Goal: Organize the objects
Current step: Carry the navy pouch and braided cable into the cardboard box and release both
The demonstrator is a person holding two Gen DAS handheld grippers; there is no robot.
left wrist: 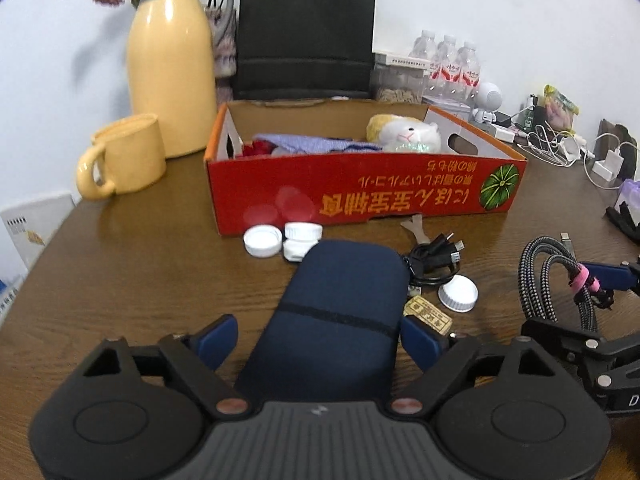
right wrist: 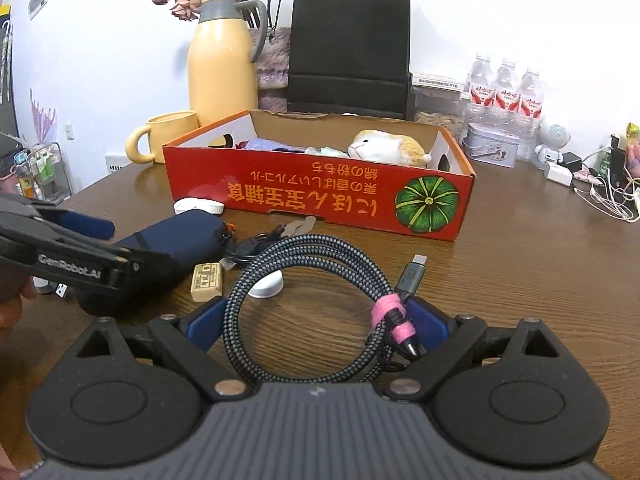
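A navy pouch (left wrist: 340, 304) lies on the wooden table (left wrist: 140, 272) between the fingers of my left gripper (left wrist: 316, 326). The right pad touches its edge and the left pad stands apart from it, so the gripper is open. A coiled grey braided cable (right wrist: 304, 248) with a pink tie (right wrist: 390, 316) sits between the pads of my right gripper (right wrist: 318, 308), which press on both sides of the coil. The red cardboard box (left wrist: 360, 188) stands behind, with a plush toy (left wrist: 404, 134) and cloth inside. The pouch (right wrist: 180, 236) also shows under the left gripper's arm in the right wrist view.
White caps (left wrist: 262, 240), a black cable bundle (left wrist: 434, 258), another cap (left wrist: 458, 292) and a small yellow packet (left wrist: 428, 314) lie before the box. A yellow jug (left wrist: 172, 68) and mug (left wrist: 120, 156) stand left, a black bag (left wrist: 306, 32) and bottles (left wrist: 448, 64) behind, chargers (left wrist: 560, 148) right.
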